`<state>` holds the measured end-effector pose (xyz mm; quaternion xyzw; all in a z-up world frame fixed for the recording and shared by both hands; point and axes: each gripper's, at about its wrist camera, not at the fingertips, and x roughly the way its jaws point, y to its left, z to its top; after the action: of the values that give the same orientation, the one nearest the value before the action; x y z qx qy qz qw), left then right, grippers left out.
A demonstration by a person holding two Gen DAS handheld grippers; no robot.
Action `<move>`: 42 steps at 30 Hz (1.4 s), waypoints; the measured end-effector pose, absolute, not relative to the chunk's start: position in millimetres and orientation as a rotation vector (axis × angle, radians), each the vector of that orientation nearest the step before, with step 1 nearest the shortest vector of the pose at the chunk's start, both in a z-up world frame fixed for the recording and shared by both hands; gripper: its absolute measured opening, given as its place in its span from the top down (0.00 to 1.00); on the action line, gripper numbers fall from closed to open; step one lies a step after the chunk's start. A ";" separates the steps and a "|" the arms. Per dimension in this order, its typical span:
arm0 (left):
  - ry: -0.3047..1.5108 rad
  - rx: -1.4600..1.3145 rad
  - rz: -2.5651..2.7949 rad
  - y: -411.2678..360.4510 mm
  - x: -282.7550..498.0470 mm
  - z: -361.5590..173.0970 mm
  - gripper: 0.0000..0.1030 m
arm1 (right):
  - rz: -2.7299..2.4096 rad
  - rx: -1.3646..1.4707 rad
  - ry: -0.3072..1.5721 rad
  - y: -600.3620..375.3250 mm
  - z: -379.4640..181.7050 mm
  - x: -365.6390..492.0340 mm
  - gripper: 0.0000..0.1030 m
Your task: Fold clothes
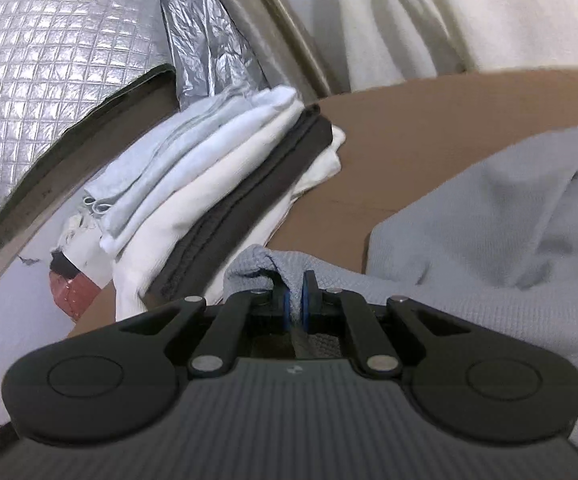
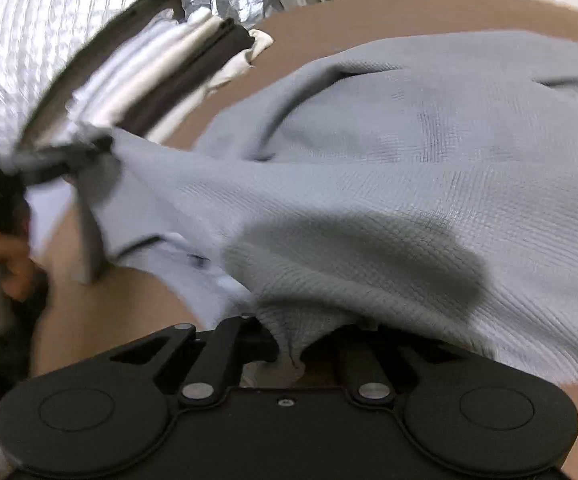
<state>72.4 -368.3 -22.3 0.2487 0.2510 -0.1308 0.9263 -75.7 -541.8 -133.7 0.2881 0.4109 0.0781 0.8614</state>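
Grey shirt [image 2: 369,168], rumpled on brown tabletop [image 1: 429,120]. Left gripper [image 1: 296,300] clamped on its edge; right gripper [image 2: 293,354] likewise. Folded stack [image 1: 217,184] beside shirt.

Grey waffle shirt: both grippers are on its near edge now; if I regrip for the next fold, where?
Probably the far hem of the grey waffle shirt, approached from above the brown table: it lies flat and unobstructed there, whereas the left side crowds the folded stack.

We see soft, even indoor light, glare on the silver foil [image 1: 49,60], fisheye bending at edges, and heavy motion blur in the right wrist view.
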 end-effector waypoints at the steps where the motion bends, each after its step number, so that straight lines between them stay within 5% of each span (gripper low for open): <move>1: 0.512 0.472 -0.270 -360.7 67.6 -9.1 0.95 | 0.215 0.612 0.833 -546.9 -115.3 -89.2 0.92; 8: 0.555 0.429 -0.305 -312.2 10.7 58.0 0.94 | 0.446 0.403 0.654 -548.7 10.7 -172.8 0.92; 11: 0.779 0.461 -0.273 -290.5 4.6 22.4 0.93 | 0.492 0.378 0.861 -517.0 -12.9 -179.2 0.90; 14: 1.071 0.465 -0.224 -266.3 6.2 -42.4 0.89 | 0.572 0.350 1.156 -476.3 -56.9 -176.2 0.74; 18: 1.242 0.326 -0.223 -237.3 3.8 -72.7 0.86 | 0.635 0.283 1.143 -471.9 -38.2 -171.5 0.59; 23: 1.156 0.174 -0.287 -241.8 8.8 -36.1 0.78 | 0.528 0.410 0.906 -533.3 17.2 -155.3 0.42; 26: 1.032 0.186 -0.351 -266.8 21.8 -2.2 0.75 | 0.322 0.373 0.809 -564.6 40.3 -125.4 0.40; 32: 0.767 0.381 -0.593 -372.0 88.6 18.2 0.32 | 0.100 0.544 0.764 -638.4 44.5 -40.0 0.39; 35: 0.734 0.503 -0.595 -426.3 126.0 1.1 0.32 | 0.023 0.654 0.740 -658.9 18.8 -33.9 0.39; 42: 0.848 0.227 -0.539 -447.6 203.2 -41.5 0.32 | -0.305 0.689 0.855 -731.0 -73.7 -60.7 0.38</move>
<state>203.2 -447.6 -41.5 0.1085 0.4057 -0.2579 0.8701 -60.7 -731.0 -73.7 0.3262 0.4050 -0.1445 0.8419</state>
